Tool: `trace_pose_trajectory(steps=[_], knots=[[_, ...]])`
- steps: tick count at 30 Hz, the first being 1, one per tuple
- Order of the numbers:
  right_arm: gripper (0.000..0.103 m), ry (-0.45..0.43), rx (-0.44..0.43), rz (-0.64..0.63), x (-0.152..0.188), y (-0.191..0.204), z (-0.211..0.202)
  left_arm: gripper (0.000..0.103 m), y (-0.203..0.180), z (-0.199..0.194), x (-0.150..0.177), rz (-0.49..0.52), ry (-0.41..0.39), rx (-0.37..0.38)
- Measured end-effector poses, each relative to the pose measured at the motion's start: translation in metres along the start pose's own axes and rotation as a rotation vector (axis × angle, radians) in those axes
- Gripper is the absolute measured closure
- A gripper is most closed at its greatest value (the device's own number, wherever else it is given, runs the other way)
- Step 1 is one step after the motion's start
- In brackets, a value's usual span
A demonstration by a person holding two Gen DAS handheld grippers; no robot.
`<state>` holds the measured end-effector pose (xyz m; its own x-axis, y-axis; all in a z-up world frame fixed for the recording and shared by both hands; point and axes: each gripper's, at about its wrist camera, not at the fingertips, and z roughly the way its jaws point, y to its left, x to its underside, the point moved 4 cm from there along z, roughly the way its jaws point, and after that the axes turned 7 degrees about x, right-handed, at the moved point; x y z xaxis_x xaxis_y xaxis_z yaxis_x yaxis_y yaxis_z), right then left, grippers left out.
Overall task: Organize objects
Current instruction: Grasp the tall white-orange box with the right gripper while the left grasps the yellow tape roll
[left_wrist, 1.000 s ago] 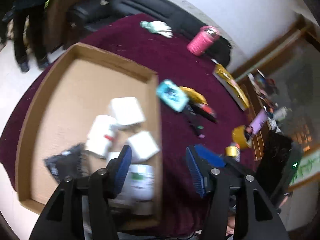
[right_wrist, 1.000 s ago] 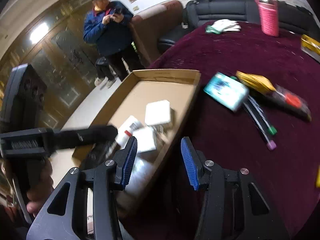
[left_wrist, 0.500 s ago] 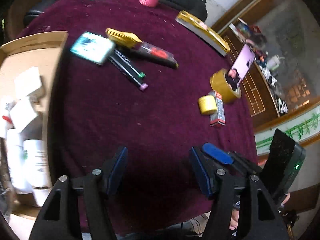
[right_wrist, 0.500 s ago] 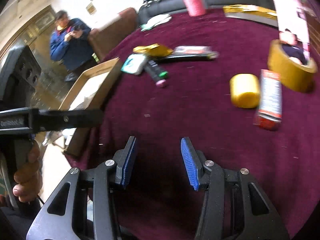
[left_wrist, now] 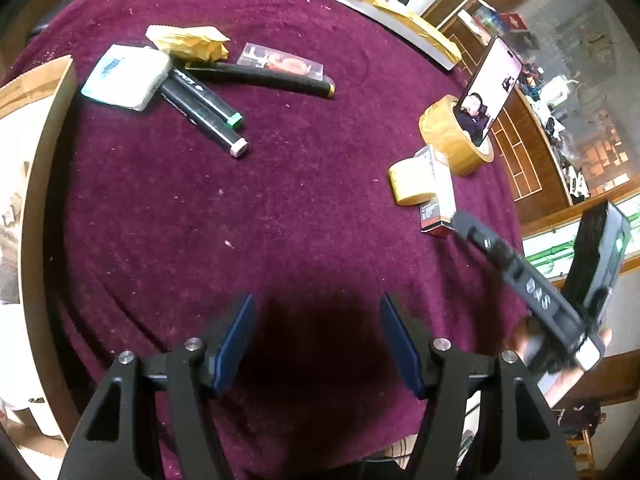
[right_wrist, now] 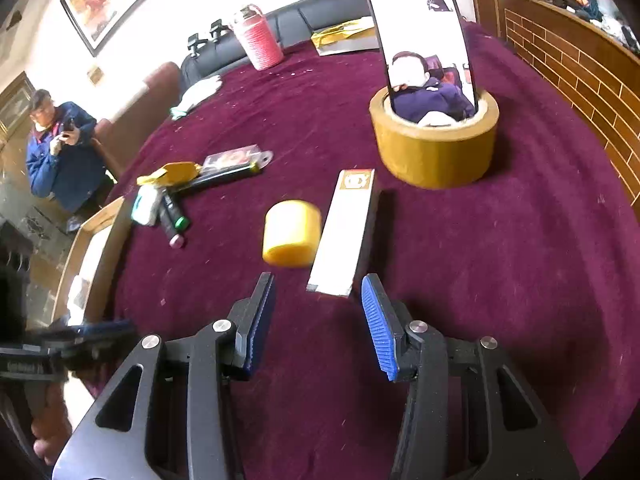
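Note:
My right gripper (right_wrist: 318, 320) is open and empty, low over the maroon cloth, just short of a long white and red box (right_wrist: 344, 232) and a small yellow roll (right_wrist: 292, 234). Both also show in the left wrist view, box (left_wrist: 438, 196) and roll (left_wrist: 410, 182). My left gripper (left_wrist: 318, 340) is open and empty above bare cloth. Two black markers (left_wrist: 204, 110), a teal and white packet (left_wrist: 128, 76) and a gold pouch (left_wrist: 188, 42) lie to the left. The cardboard box (left_wrist: 38, 152) is at the left edge.
A big brown tape roll (right_wrist: 434, 148) holds an upright phone (right_wrist: 424, 40). A pink bottle (right_wrist: 258, 38), white gloves (right_wrist: 198, 94) and a gold flat pack (right_wrist: 346, 36) lie at the far side. A person (right_wrist: 60, 148) stands beyond the table.
Both grippers swung right, away from the cardboard box. The right gripper has come close to the yellow roll and the long box. Both stayed open.

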<state>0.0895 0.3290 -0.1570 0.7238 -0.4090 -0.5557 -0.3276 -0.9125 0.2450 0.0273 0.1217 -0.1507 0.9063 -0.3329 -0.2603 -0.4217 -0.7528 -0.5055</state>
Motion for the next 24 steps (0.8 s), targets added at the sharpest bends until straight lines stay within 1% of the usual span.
trace_pose_trajectory(steps=[2,5,6,8,9,12,14,18,19,21,24], knots=[[0.058,0.003,0.007,0.035,-0.007,-0.006,0.006,0.038,-0.002,0.001,-0.002,0.000,0.001,-0.005],[0.060,0.018,0.025,0.052,-0.016,-0.010,0.018,0.038,-0.007,0.003,-0.009,0.006,0.001,0.000],[0.062,0.024,0.013,0.061,-0.019,-0.011,0.022,0.038,-0.009,0.004,-0.011,0.008,0.002,0.004],[0.068,0.042,0.002,0.050,-0.020,-0.008,0.028,0.038,-0.016,0.006,-0.016,0.027,0.002,-0.002],[0.073,0.051,0.018,0.045,-0.020,-0.008,0.030,0.038,-0.020,0.007,-0.019,0.039,-0.001,-0.004],[0.074,0.049,0.034,0.045,-0.016,-0.007,0.032,0.038,-0.030,0.013,-0.027,0.055,0.008,0.000],[0.075,0.051,0.011,0.057,-0.011,-0.007,0.027,0.038,-0.038,0.020,-0.033,0.067,0.017,0.010],[0.075,0.060,-0.052,0.043,0.013,0.001,0.016,0.038,-0.049,0.035,-0.046,0.088,0.033,-0.002],[0.075,0.059,-0.057,0.039,0.019,0.002,0.013,0.038,-0.051,0.038,-0.049,0.087,0.034,-0.011],[0.075,0.061,-0.067,0.038,0.030,0.005,0.007,0.038,-0.058,0.045,-0.057,0.088,0.030,-0.003],[0.075,0.050,-0.030,0.041,0.038,0.001,0.000,0.036,-0.068,0.058,-0.069,0.126,0.022,-0.041]])
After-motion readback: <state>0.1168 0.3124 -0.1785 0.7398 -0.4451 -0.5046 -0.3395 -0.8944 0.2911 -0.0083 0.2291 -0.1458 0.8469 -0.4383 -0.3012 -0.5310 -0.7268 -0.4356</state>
